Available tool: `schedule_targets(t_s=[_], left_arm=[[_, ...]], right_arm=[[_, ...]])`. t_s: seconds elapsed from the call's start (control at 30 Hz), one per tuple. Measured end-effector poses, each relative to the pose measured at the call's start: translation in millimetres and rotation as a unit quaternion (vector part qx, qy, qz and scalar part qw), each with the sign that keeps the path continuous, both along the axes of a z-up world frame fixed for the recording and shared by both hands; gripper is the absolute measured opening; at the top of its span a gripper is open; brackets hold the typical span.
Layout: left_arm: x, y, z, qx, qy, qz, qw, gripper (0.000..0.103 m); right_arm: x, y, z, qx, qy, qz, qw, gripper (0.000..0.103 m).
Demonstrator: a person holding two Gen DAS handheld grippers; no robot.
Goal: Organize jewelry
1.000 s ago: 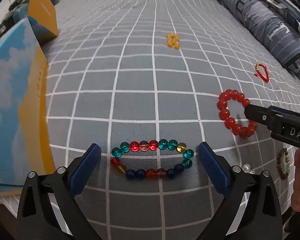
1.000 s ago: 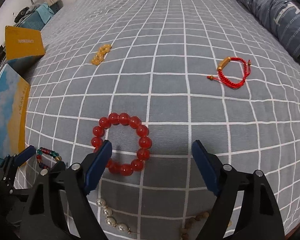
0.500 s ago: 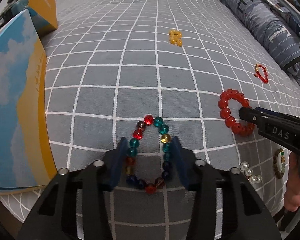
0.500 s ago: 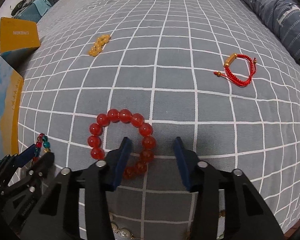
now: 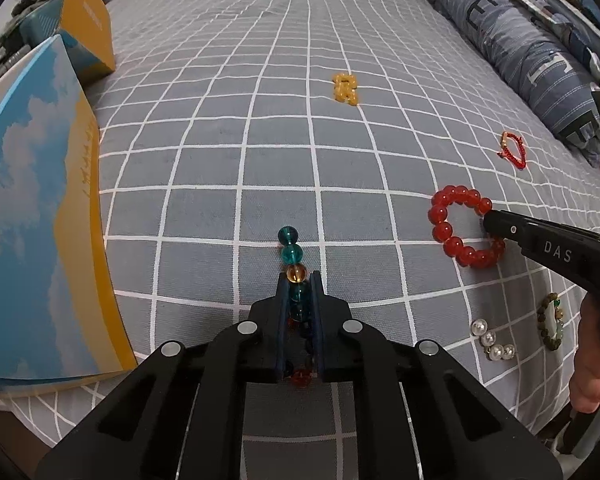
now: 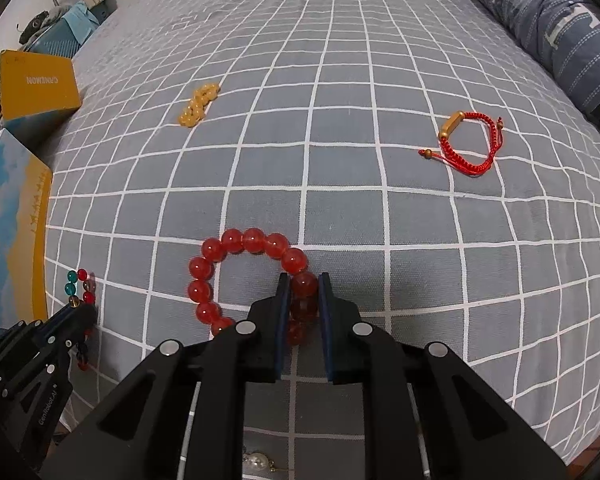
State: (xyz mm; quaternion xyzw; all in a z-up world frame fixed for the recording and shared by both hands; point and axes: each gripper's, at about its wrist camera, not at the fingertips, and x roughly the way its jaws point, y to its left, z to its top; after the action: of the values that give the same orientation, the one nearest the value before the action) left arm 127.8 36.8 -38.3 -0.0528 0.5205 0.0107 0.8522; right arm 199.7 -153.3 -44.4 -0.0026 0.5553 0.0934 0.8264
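A multicoloured glass-bead bracelet (image 5: 292, 254) lies on the grey checked bedspread, squeezed into a narrow line. My left gripper (image 5: 299, 280) is closing on it, its pads pressing both sides, and three beads stick out past the tips. In the right wrist view, my right gripper (image 6: 304, 280) is closing on the right side of a red bead bracelet (image 6: 236, 240), one bead pinched between the blue pads. From the left wrist view the right gripper (image 5: 486, 216) sits at that red bracelet (image 5: 444, 216). The left gripper (image 6: 86, 312) shows low on the left in the right wrist view.
A yellow bead bracelet (image 5: 346, 89) and a red cord bracelet (image 6: 470, 144) lie farther up the bed. Pearls (image 5: 492, 342) and a wooden bead bracelet (image 5: 550, 326) lie near the front right. A sky-print box (image 5: 32, 216) and a yellow box (image 5: 86, 24) stand left, and a pillow (image 5: 532, 52) lies right.
Both grippers went from wide open to closed. The left one squeezed the multicoloured bracelet from a flat oval into a line. The right one closed on the red bracelet's right side.
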Motion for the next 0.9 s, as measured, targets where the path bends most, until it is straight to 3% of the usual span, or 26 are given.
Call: schedule_targets(t_s=[0.9], left_arm=[[-13.0,4.6,35.0,0.012,-0.045,-0.003,0.9989,0.009]], right_arm=[[-19.3,5.1,42.4,0.032,-0.055,0.017,0.998,0.013]])
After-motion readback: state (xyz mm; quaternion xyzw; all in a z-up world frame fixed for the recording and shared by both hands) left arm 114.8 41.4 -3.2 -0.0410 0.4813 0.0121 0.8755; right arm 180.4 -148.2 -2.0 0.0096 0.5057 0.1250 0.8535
